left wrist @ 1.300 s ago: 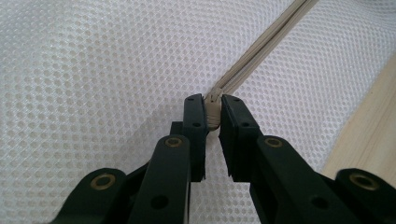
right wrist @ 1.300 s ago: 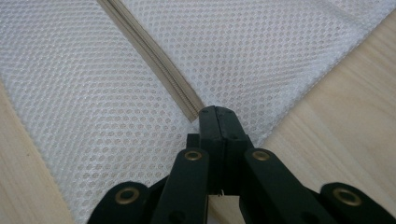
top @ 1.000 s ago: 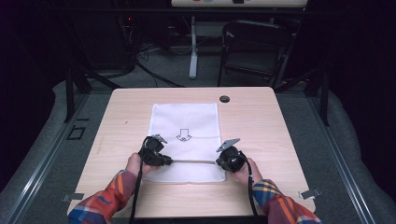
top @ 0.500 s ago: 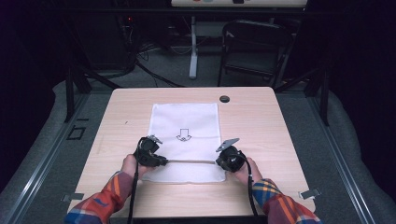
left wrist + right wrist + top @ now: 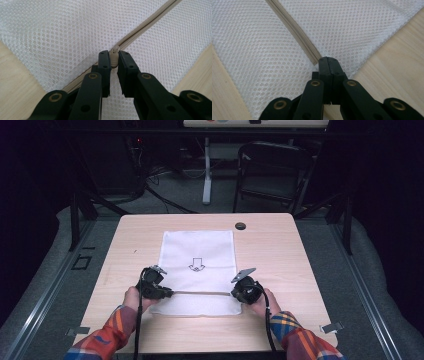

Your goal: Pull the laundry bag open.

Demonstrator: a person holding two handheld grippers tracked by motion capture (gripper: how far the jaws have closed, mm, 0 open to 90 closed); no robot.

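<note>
The white mesh bag lies flat on the table, light and limp, so the left gripper pinches the small zipper pull while the right gripper, fully closed, probably clamps the zipper's end

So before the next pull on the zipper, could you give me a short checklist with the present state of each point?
1. Left gripper closed on the zipper pull: ok, it sits between the fingers.
2. Right gripper clamps the mesh bag at the zipper end: ok, shut there.
3. Zipper lies straight between both grippers: ok.
4. Bag flat on the table: ok.
5. Zipper teeth free of caught mesh: cannot tell.
</note>
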